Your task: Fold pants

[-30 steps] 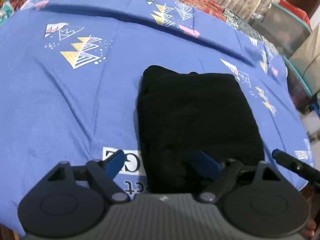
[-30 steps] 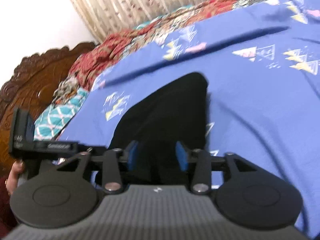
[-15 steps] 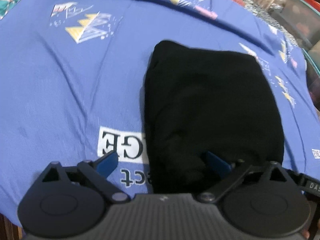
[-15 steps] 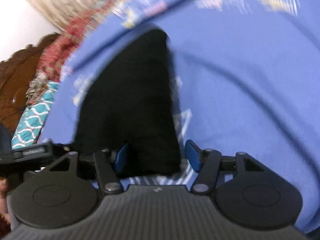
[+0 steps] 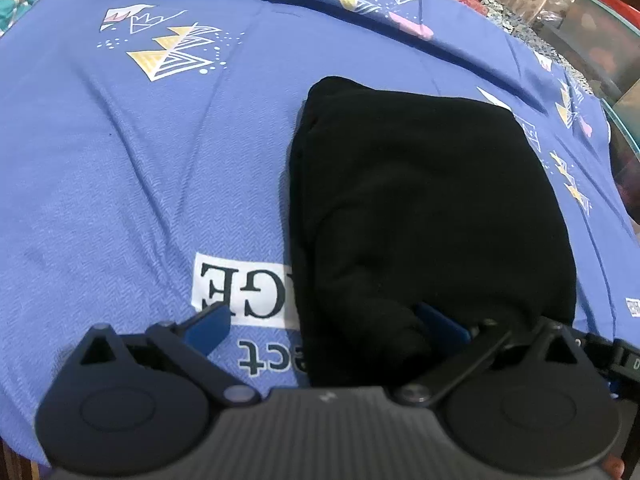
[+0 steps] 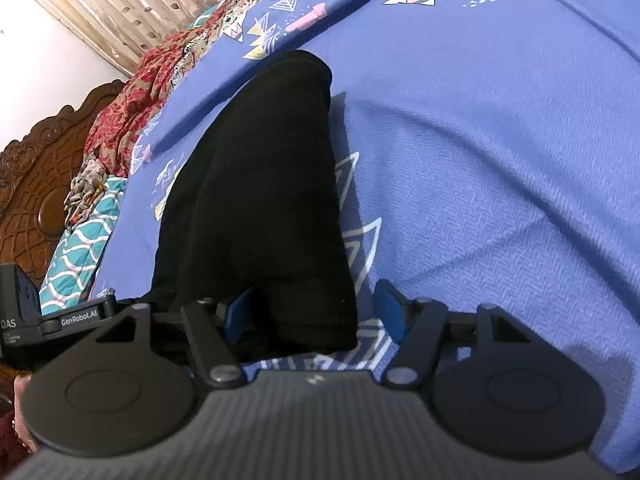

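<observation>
While the left wrist view is taken first, the black pants (image 5: 420, 208) are seen lying as a compact folded block on the blue bedsheet (image 5: 140, 200), near its front edge and partly over a printed label (image 5: 244, 292). The left gripper (image 5: 324, 324) is held low at the near edge, its jaws spread as wide as they go; nothing is pressed, so the fabric appears to be let go.

From the right wrist view, the same pants (image 6: 260, 200) are seen running away from the right gripper (image 6: 316, 312). Its jaws are opening, with the near corner between them but not clamped, presumably so the fold is left undisturbed.
</observation>
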